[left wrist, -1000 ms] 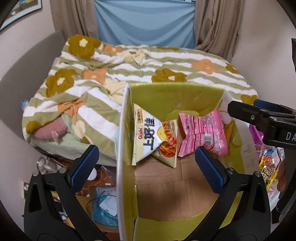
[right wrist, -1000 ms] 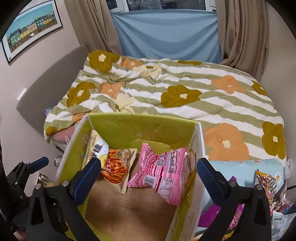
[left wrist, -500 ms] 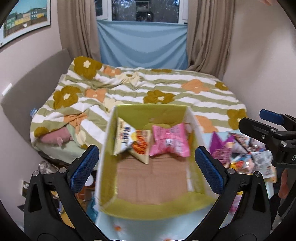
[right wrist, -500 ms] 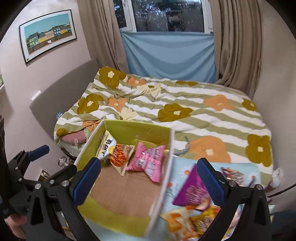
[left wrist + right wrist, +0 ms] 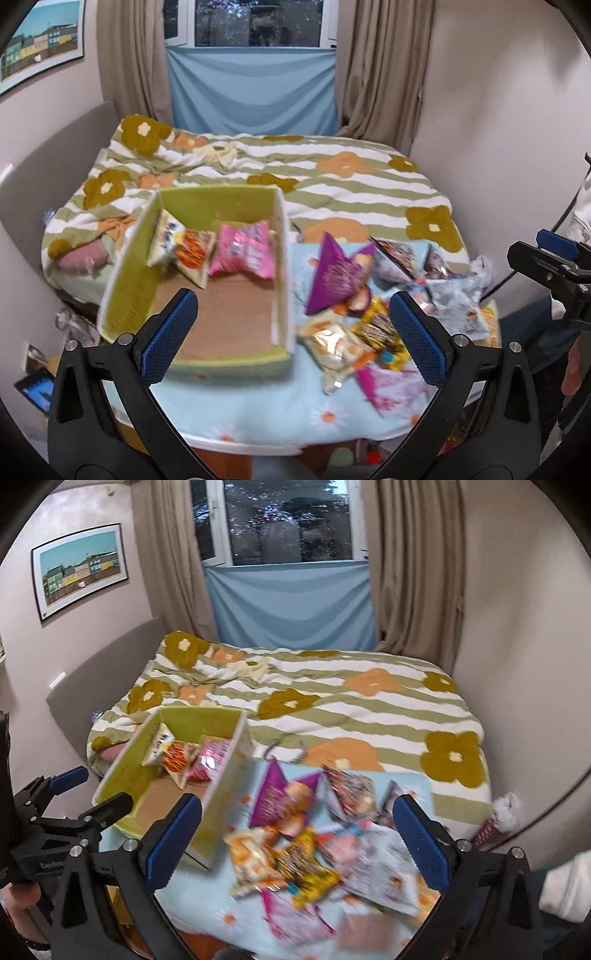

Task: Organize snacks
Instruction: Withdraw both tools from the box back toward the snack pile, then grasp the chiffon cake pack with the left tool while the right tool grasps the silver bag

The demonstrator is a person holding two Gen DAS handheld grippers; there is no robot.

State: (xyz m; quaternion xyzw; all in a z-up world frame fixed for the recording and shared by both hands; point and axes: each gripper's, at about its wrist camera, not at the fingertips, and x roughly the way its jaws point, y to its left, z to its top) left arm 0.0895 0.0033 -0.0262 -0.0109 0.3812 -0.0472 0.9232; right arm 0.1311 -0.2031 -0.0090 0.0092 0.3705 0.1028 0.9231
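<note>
A yellow-green cardboard box (image 5: 129, 273) (image 5: 122, 764) stands on the left of a light blue floral cloth. Inside it, at the far end, lie a white chip bag (image 5: 166, 240), an orange snack bag (image 5: 194, 253) and a pink bag (image 5: 242, 253) (image 5: 210, 757). A pile of loose snack bags lies right of the box: a purple bag (image 5: 332, 277) (image 5: 273, 794), yellow bags (image 5: 376, 328) (image 5: 306, 867), silver bags (image 5: 454, 299). My left gripper (image 5: 293, 336) is open and empty above the box's near right corner. My right gripper (image 5: 297, 836) is open and empty above the pile.
A bed with a striped flower quilt (image 5: 332, 184) lies behind the cloth-covered table (image 5: 258, 406). Walls close in on the right. Clutter sits on the floor at the left (image 5: 37, 387). A window with curtains (image 5: 295, 535) is at the back.
Both grippers have pulled back and up from the box, and the views have widened. The snack pile on the right has come into view. Both stay open and empty.
</note>
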